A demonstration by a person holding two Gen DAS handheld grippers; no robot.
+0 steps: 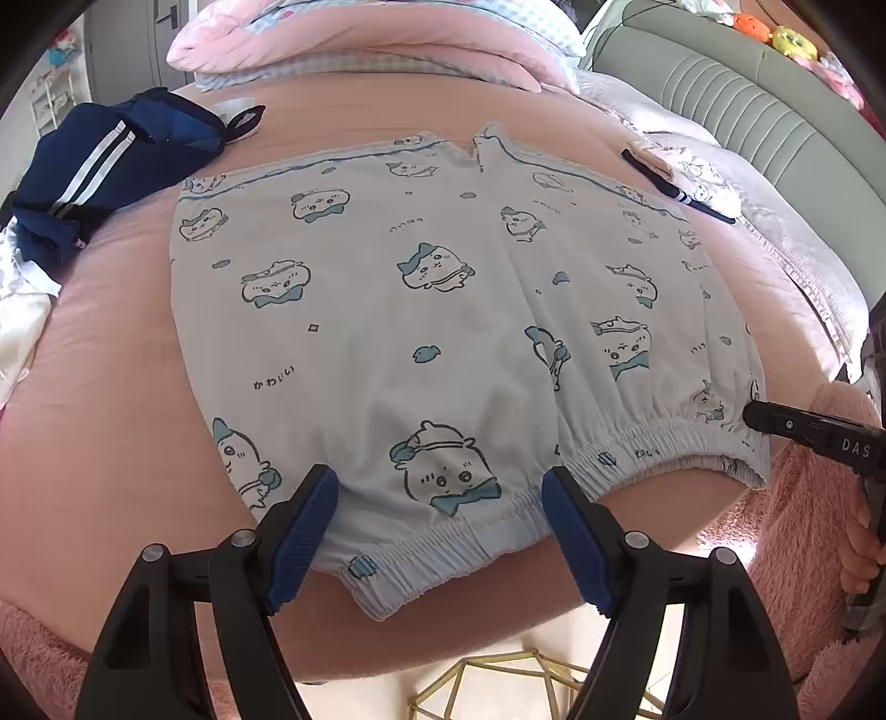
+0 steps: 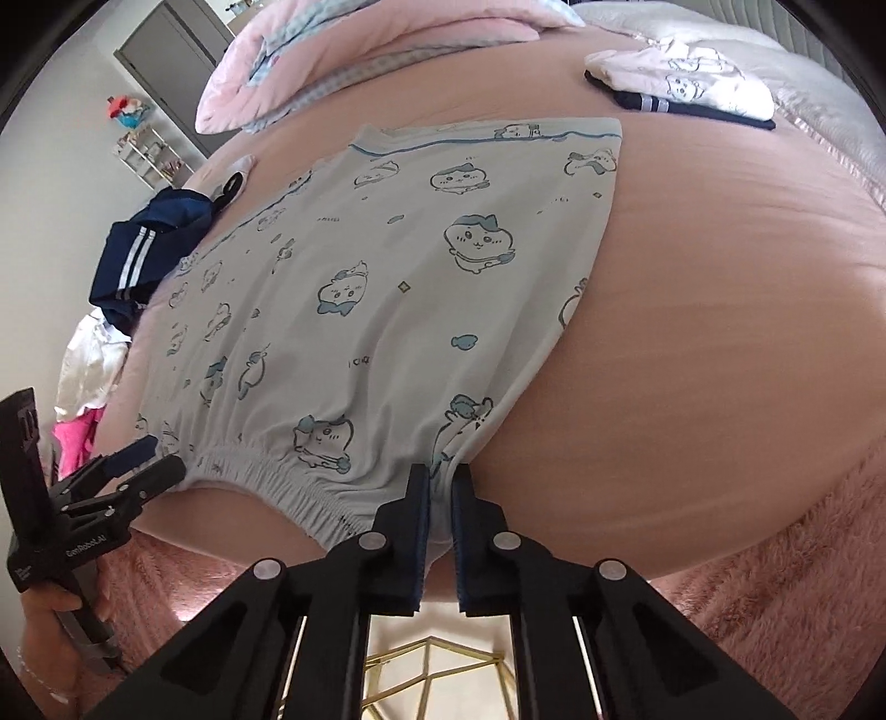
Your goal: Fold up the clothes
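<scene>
Pale blue shorts printed with cartoon animals lie spread flat on the pink bed, with the elastic waistband towards me. My left gripper is open, its blue pads on either side of the waistband's left part, with cloth between them. My right gripper is shut on the right corner of the waistband; the cloth bunches between its fingers. The shorts stretch away from it. Each gripper shows in the other's view: the right gripper at the right edge, the left gripper at the lower left.
A crumpled navy garment with white stripes and white clothes lie at the bed's left. A folded pile sits at the far right, and a pink quilt at the back. A fluffy pink blanket covers the near edge, above a gold wire frame.
</scene>
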